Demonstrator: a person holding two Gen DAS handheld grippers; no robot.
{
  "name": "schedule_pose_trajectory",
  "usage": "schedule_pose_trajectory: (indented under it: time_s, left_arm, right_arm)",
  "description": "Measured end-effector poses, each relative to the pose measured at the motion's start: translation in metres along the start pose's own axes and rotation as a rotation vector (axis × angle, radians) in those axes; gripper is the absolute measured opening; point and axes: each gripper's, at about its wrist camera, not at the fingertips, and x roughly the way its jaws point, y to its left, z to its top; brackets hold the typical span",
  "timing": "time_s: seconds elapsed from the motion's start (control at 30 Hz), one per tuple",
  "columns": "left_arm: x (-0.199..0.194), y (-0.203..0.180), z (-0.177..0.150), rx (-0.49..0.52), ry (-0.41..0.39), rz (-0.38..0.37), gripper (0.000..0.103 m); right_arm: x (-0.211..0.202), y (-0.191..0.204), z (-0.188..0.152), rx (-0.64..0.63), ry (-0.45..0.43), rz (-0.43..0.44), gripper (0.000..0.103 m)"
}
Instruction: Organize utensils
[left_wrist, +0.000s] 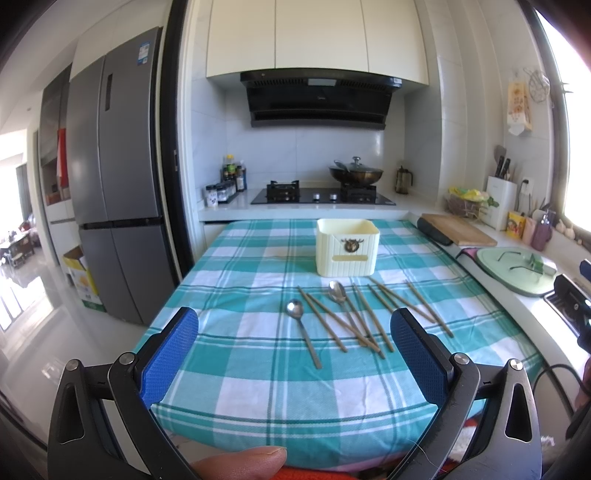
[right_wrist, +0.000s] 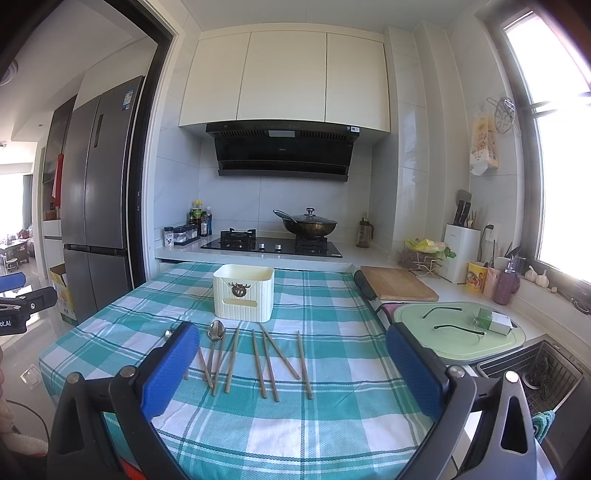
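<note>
**Two spoons and a scatter of chopsticks ahead of two open grippers**

Two spoons, one (left_wrist: 297, 316) lying apart to the left and another (left_wrist: 338, 293) among the sticks, rest on the checked tablecloth (left_wrist: 258, 369) with a loose row of brown chopsticks (left_wrist: 373, 317), several crossing one another. All lie just beyond the fingertips of the left gripper (left_wrist: 295, 354), whose blue-padded jaws stand wide apart and hold nothing. Farther ahead, past the utensils, a cream holder box (left_wrist: 347, 246) stands upright near the table's far edge.

The right gripper (right_wrist: 291, 365) is likewise spread wide and empty. The chopsticks sit between its fingers and slightly ahead, and its left pad (right_wrist: 170, 365) covers part of the spoon handles. From this side the box (right_wrist: 243, 291) is ahead and a little left.

Behind the table runs a white counter with a black gas stove (left_wrist: 321, 195), a lidded wok (left_wrist: 355, 173) on its right burner and a range hood (left_wrist: 317, 99) above. Bottles (left_wrist: 231, 175) stand at the counter's left end.

The left view takes in a grey fridge (left_wrist: 110, 184) off to the left and, at its right edge, part of the other gripper. The right view alone shows a steel sink (right_wrist: 535, 373) to its right, a pale green board (right_wrist: 461, 332) with a small carton, a wooden cutting board (right_wrist: 399, 284), and a bright window (right_wrist: 554, 147).
</note>
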Motion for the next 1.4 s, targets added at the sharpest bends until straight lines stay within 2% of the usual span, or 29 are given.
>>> schedule_pose_trajectory:
  time_s: [1.4]
  left_arm:
    - [0.0022,0.0018,-0.0032,0.007,0.006,0.001,0.103]
  right_arm:
    - [-0.0008,-0.0028,-0.0049,0.006,0.008,0.000,0.103]
